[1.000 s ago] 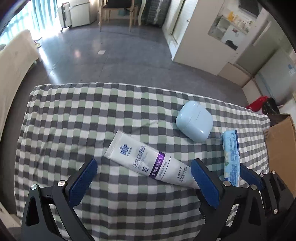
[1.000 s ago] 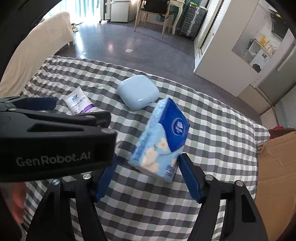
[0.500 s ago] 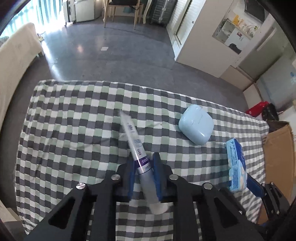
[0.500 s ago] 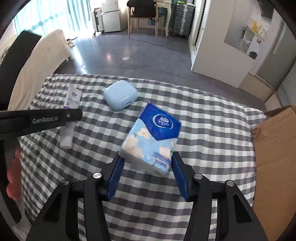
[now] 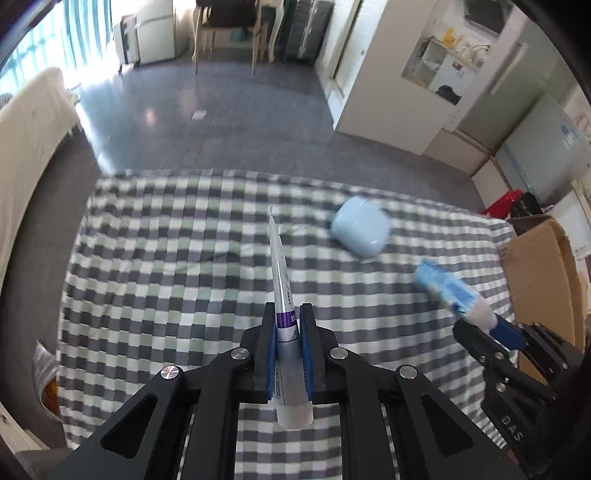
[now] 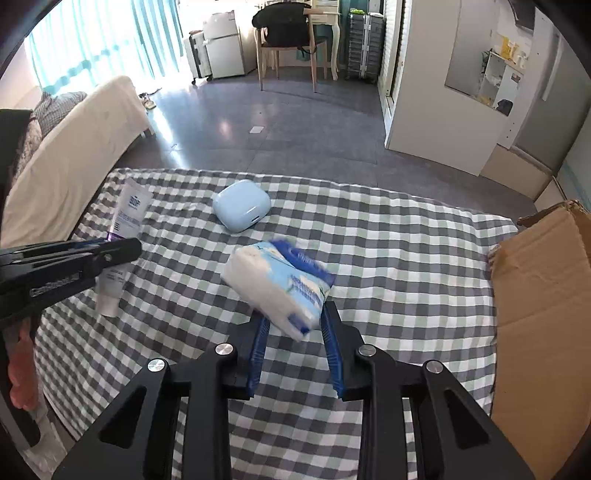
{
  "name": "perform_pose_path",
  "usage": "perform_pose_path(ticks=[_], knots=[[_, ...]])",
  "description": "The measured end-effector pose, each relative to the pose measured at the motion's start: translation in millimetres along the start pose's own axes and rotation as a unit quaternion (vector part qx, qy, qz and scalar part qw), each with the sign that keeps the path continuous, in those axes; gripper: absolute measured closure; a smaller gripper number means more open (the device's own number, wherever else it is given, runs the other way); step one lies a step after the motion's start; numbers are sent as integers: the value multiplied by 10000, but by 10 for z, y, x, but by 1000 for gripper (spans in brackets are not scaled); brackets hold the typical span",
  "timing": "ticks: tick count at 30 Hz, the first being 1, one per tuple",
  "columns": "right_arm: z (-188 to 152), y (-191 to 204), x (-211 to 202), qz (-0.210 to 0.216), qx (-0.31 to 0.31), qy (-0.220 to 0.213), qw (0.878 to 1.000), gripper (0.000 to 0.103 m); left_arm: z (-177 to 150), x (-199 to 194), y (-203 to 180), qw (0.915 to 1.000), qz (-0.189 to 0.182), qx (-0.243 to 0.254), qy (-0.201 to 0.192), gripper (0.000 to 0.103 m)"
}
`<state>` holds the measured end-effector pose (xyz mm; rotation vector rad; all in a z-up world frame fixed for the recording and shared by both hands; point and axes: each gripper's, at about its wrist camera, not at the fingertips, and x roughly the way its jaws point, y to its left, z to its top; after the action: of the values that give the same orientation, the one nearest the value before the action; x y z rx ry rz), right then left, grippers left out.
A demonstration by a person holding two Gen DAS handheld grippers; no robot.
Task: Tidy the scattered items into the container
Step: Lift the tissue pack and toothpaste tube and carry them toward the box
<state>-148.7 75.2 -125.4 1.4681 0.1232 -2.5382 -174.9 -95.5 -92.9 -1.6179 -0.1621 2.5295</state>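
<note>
Two tools grip: left tool point(image 5: 288, 332) closing on tube point(image 5: 282, 291), right tool point(image 6: 295, 328) closing on tissue pack point(image 6: 277, 284)

My left gripper point(image 5: 287, 328): pointing steeply down, jaws closing, pads pressed on tube point(image 5: 282, 288), tube edge-on. My right gripper point(image 6: 295, 325): angled down, jaws closing w/ tissue pack point(image 6: 280, 284) between pads, gripped at near end.

A wooden chair point(image 6: 291, 48) at a white desk point(image 6: 325, 7) — a small white fridge point(image 6: 221, 44) beside it.
</note>
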Motion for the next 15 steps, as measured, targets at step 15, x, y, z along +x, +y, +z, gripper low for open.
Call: perform_pose_path(ticks=[15], knots=[[-155,-352,-433,331,326,-270,9986,96,-37,-423,-621,9968,32,648,-469,92]])
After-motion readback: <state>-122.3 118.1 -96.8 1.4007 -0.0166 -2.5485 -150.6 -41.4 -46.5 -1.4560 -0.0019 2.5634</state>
